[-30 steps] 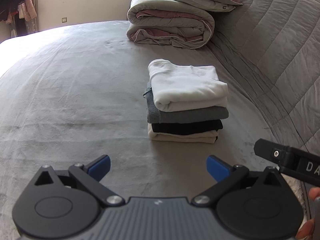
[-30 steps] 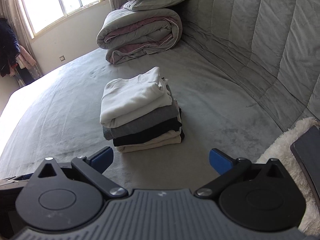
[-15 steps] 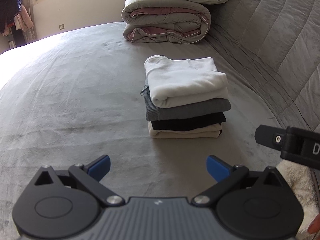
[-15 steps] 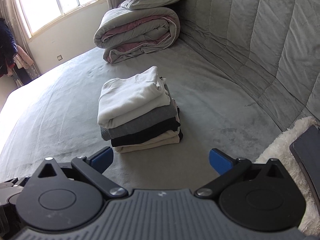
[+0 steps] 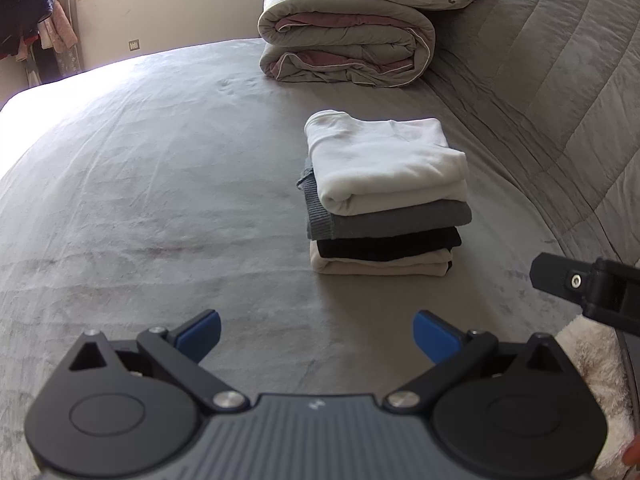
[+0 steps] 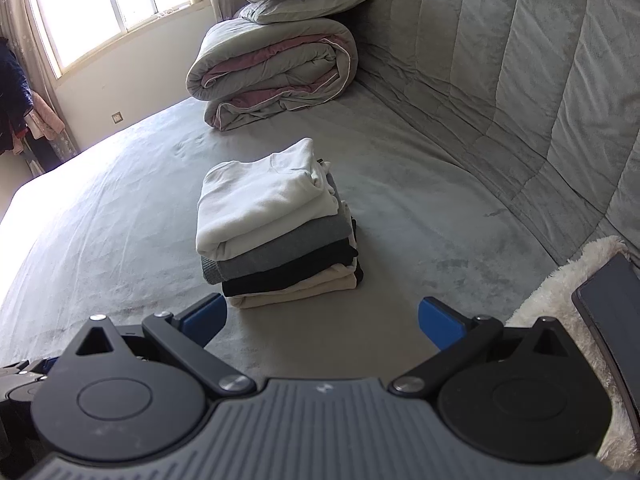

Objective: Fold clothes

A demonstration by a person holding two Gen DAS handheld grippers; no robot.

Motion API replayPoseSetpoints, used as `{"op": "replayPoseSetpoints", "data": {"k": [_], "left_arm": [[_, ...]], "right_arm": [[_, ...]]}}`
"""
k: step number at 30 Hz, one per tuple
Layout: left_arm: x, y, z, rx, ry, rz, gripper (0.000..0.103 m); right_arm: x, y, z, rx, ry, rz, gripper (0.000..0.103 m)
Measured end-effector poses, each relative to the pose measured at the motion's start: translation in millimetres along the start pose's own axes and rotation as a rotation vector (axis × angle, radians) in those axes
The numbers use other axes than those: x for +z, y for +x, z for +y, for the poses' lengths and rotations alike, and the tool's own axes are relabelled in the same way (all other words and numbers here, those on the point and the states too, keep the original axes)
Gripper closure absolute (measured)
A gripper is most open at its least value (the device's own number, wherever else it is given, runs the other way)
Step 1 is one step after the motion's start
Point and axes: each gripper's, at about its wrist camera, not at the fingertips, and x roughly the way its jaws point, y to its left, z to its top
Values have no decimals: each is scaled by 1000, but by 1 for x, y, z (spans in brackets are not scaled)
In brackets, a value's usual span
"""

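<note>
White on top, then grey, black and cream: the stack point(image 5: 386, 196) sits squared on the bed point(image 5: 160, 200) towards its headboard edge. Both grippers, left point(image 5: 316, 330) and right point(image 6: 322, 316), hang empty, jaws apart. Folding looks finished, probably; withdraw without nudging it.

A wide bed point(image 5: 160, 200) under a grey plush cover fills the room, backed by a quilted grey headboard point(image 6: 520, 80). Daylight pours through a window point(image 6: 112, 4) in a pale wall point(image 5: 180, 12); garments hang at left point(image 6: 24, 108).
</note>
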Motion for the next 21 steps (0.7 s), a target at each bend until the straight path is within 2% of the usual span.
{"op": "replayPoseSetpoints", "data": {"k": [21], "left_arm": [[1, -4, 0, 2, 0, 18, 1]], "right_arm": [[2, -8, 5, -8, -12, -1, 0]]}}
